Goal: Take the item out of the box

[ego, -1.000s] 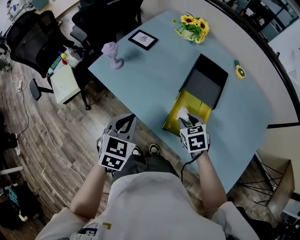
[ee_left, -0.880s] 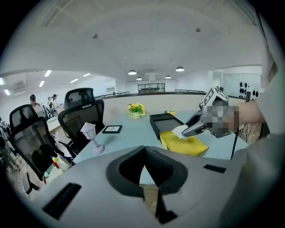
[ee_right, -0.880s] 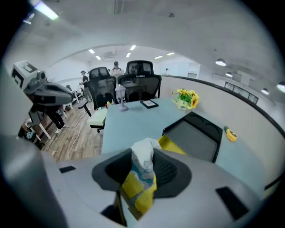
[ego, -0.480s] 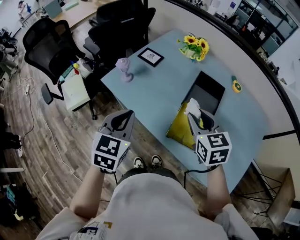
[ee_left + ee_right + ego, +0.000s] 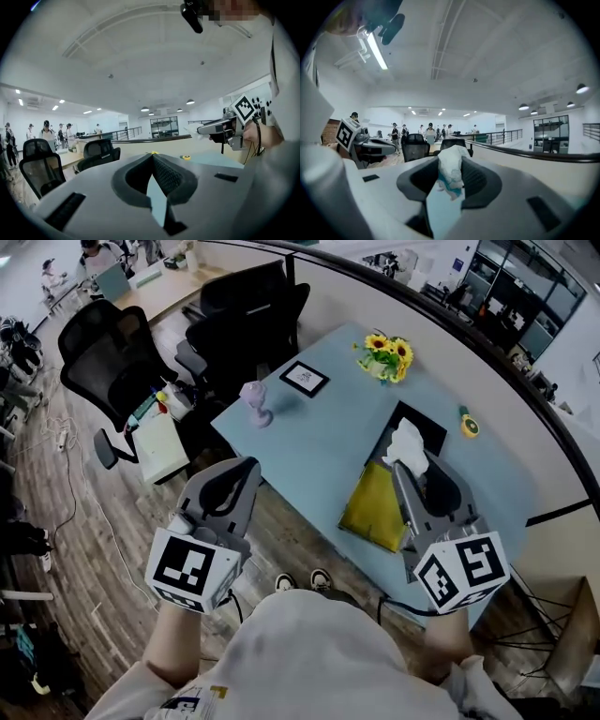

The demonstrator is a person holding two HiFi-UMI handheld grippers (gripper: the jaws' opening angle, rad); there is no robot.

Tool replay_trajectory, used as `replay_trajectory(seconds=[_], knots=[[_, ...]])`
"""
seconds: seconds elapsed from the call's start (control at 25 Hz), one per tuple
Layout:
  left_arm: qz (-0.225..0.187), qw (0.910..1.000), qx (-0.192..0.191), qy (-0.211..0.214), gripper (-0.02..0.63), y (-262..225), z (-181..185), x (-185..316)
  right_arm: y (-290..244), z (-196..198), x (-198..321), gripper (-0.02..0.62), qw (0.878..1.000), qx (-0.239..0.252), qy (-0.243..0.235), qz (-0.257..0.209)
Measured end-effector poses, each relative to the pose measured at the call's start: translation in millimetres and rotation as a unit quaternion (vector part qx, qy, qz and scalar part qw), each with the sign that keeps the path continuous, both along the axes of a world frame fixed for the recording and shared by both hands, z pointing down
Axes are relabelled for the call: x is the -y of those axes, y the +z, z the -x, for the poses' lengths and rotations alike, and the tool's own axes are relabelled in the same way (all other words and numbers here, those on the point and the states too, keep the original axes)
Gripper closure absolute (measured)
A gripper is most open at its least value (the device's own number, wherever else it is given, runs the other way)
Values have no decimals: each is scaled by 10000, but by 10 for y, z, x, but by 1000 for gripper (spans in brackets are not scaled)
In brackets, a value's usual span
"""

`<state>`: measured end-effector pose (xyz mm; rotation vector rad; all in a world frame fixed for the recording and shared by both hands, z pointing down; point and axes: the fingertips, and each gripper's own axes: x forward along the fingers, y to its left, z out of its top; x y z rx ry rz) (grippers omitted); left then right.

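While black chairs point(image 5: 122, 367) stand nearby, the blue table point(image 5: 314, 446) carries an open box point(image 5: 375, 505).

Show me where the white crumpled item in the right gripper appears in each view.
Head view: the white crumpled item is right of centre, at the tip of the right gripper.
Left gripper view: upper right, small, at that gripper's tip.
Right gripper view: centre, clamped between the jaws.
Shared landmark: the black office chairs.
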<state>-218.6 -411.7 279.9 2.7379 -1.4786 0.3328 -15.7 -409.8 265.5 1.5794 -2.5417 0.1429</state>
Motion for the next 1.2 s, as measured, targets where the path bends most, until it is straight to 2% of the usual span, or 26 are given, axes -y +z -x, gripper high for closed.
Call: replay_trajectory(seconds=[0.16, 0.32, 0.64, 0.96, 1.2], knots=[[-348, 9993, 46, -110, 603, -271, 107, -61, -386, 27, -123, 443, 9989, 115, 9, -460], [-470, 9985, -18, -268, 603, -405, 194, -104, -553, 80, -221, 443, 9975, 173, -195, -658], [-445, 9989, 0, -141, 603, -400, 103, -157, -606, 7, -259, 443, 9965, 278, -77, -785], [-550, 9984, 61, -83, 603, -432, 19, -106, -531, -47, -240, 442, 9978, 136, -98, -648], [-400, 9992, -19, -3, 603, -389, -113, -91, -485, -157, -169, 442, 9980, -34, -17, -635]])
